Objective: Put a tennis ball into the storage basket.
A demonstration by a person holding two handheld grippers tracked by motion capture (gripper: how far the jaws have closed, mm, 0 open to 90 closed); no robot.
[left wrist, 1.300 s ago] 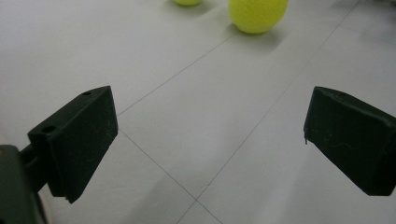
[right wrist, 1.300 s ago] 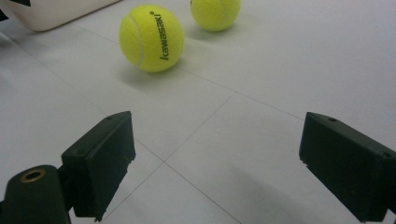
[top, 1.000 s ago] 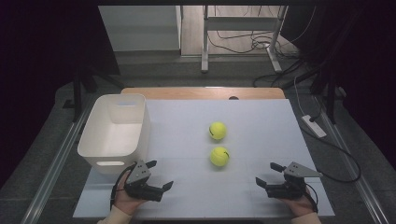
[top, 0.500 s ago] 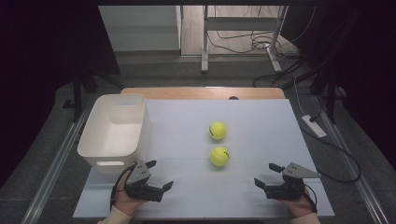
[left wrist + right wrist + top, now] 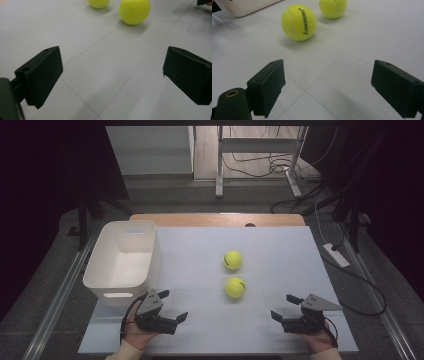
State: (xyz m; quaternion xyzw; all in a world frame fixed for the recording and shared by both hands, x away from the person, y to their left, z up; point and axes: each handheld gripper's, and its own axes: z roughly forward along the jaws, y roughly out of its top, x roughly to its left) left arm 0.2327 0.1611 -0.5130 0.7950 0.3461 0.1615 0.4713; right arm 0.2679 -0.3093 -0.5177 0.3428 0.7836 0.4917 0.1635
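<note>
Both grippers are held low over the white table [image 5: 280, 245], jaws spread wide, nothing gripped. The left gripper [image 5: 172, 307] is parked just in front of the white bin [image 5: 124, 257]'s near corner, while the right gripper [image 5: 284, 307] is kept well off to the bin's right. Between them, a bit further back, the near tennis ball [image 5: 235, 287] is found to the right of the bin, with the far tennis ball [image 5: 233, 260] sitting just behind it, not touching.

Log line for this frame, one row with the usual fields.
left gripper: open, empty | right gripper: open, empty | near ball: on table, between grippers, untouched | far ball: on table | bin: left, empty
</note>
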